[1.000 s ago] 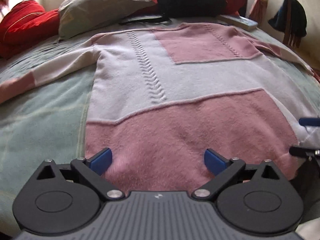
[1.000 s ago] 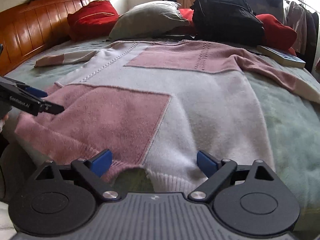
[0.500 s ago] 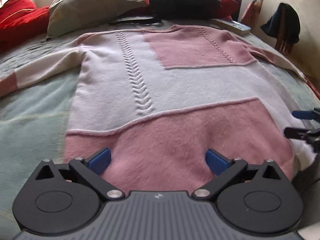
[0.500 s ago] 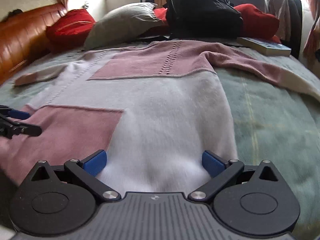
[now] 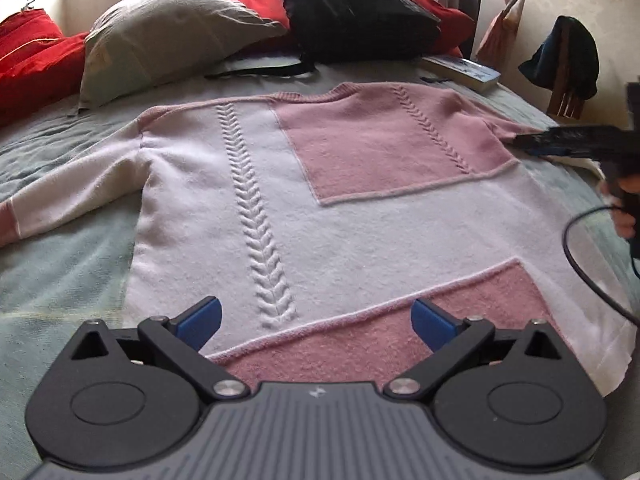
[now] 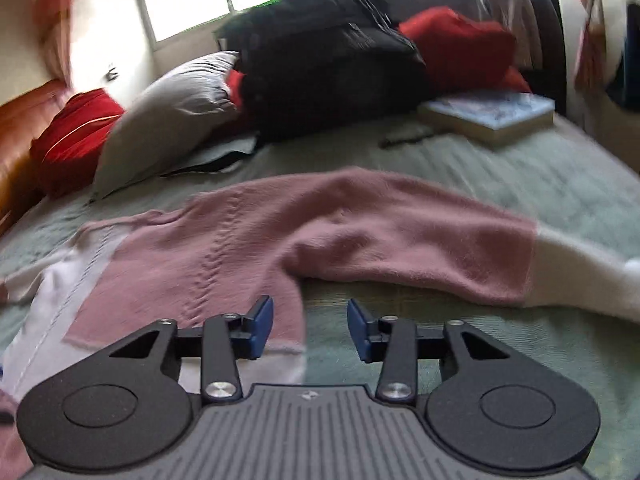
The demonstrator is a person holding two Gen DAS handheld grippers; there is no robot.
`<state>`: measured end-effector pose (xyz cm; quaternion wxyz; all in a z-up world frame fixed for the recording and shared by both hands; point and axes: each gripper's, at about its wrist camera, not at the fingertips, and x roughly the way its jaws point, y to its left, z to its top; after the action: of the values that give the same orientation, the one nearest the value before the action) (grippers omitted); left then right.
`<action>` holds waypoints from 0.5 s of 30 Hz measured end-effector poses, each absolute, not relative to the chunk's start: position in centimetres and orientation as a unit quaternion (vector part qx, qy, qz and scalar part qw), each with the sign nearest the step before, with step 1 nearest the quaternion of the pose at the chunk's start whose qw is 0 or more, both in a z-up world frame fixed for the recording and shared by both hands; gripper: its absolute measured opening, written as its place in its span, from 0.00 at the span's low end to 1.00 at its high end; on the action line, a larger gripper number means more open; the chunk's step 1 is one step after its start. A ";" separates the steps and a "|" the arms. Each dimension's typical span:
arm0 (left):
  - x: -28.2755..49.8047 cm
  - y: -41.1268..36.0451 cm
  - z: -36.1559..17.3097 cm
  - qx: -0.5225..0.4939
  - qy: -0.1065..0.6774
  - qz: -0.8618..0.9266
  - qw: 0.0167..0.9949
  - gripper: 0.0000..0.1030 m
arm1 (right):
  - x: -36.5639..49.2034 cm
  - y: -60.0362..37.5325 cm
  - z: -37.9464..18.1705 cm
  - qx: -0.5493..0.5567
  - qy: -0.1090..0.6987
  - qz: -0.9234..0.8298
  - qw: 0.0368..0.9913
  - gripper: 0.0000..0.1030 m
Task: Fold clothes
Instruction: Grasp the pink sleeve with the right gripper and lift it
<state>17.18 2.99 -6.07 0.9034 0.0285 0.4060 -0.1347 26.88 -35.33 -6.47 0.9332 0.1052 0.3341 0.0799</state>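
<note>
My right hand-held gripper [image 6: 308,326] is closing, still ungripped, over the sweater's [image 6: 224,248] edge; backpack [image 6: 320,64], pillow [image 6: 172,116] and book [image 6: 490,114] are lying far behind; left hand-held gripper [image 5: 316,320] is hanging released.

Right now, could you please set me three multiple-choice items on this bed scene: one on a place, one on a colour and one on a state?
1. Where does the black backpack stand?
A. At the head of the bed, between the grey pillow and a red cushion
B. On the sweater's hem
C. On the floor

2. Which colours make up the sweater?
A. Blue and grey
B. Pink and white
C. Green and black

3. How does the sweater's right sleeve lie?
A. Folded across the chest
B. Rolled into a ball
C. Stretched out sideways on the green blanket

Answers:
1 A: both views show it at the far end, among the pillows.
2 B: pink blocks sit on white knit.
3 C: the right wrist view shows it spread flat, nothing folded yet.
</note>
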 end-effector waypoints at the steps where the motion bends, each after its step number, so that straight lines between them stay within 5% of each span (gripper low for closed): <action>1: 17.2 3.0 -6.1 0.032 0.405 -0.131 0.904 0.98 | 27.3 -35.3 -6.9 0.106 0.335 0.077 0.933 0.44; 15: 17.5 2.5 -7.1 0.048 0.419 -0.128 0.898 0.98 | 28.8 -29.6 -8.6 -0.006 0.359 0.064 0.931 0.26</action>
<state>17.53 2.47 -7.15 0.8977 0.0484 0.4189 -0.1275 28.82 -29.61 -8.59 0.9313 -0.0061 0.3586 0.0637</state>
